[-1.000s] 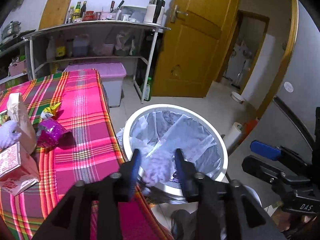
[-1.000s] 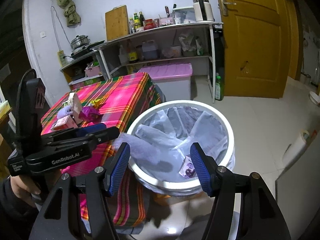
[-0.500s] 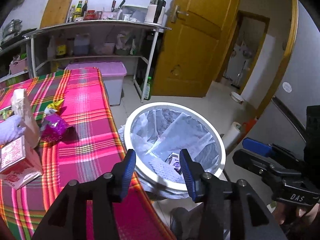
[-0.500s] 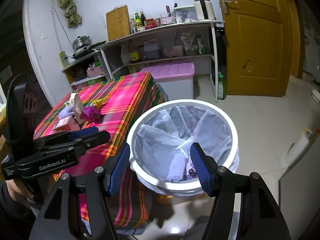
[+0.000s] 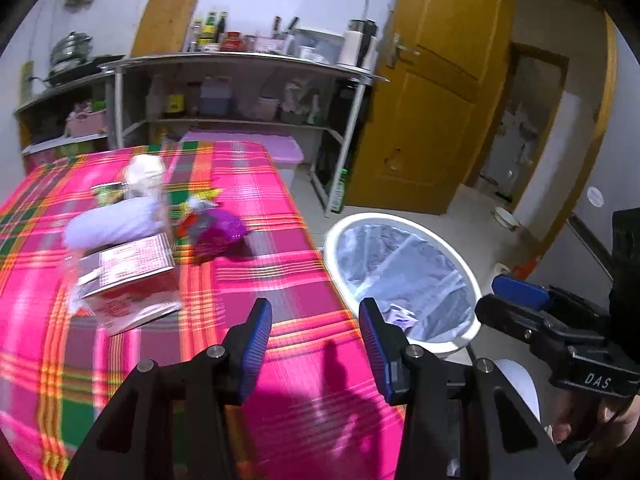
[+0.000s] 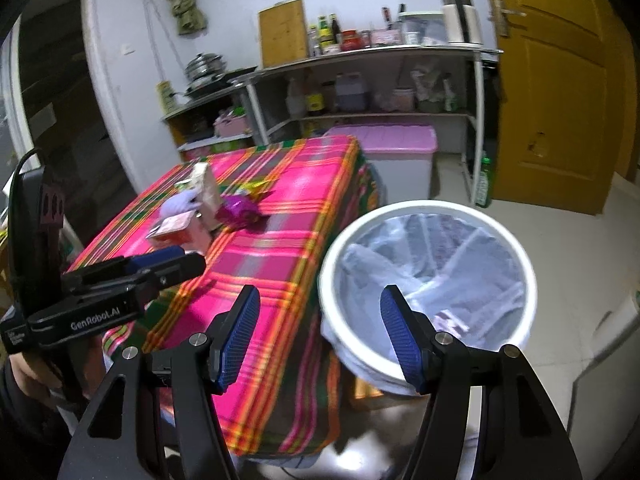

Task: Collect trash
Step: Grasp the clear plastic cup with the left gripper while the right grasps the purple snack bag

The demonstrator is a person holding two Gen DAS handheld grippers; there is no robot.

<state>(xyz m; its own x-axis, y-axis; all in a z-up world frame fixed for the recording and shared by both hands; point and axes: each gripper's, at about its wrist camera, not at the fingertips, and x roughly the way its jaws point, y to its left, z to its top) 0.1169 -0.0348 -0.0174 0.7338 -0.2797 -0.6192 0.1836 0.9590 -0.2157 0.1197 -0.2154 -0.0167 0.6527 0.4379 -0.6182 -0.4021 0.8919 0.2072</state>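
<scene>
Left wrist view: The left gripper (image 5: 316,344) is wide open and holds nothing; it hangs over the near edge of the table (image 5: 280,280), which carries a pink plaid cloth. The remaining trash lies in a cluster on the far left of the table: a purple wrapper (image 5: 218,232), a yellow wrapper (image 5: 204,196) just behind it, a red-and-white carton (image 5: 124,276), a pale lilac crumpled item (image 5: 108,220) and an upright pale bag (image 5: 146,184). Motion blur hides finer detail. The carton lies flat, its long axis running roughly left to right across the view. The purple wrapper's long axis runs from lower left to upper right. The trash bin (image 5: 468,280), lined with a clear bag, stands on the floor just beside the table's right edge. Judgement: the step in hand is the reach for the next item. The next move calls for advancing forward and left to the cluster and closing across an item's short dimension.

Right wrist view: The right gripper (image 6: 320,332) is likewise wide open and empty, positioned between the table edge and the bin (image 6: 520,272). A small printed wrapper (image 6: 450,318) lies inside the liner. The cluster sits well apart, on the far side of the table, with the purple wrapper (image 6: 238,208) nearest the bin.
</scene>
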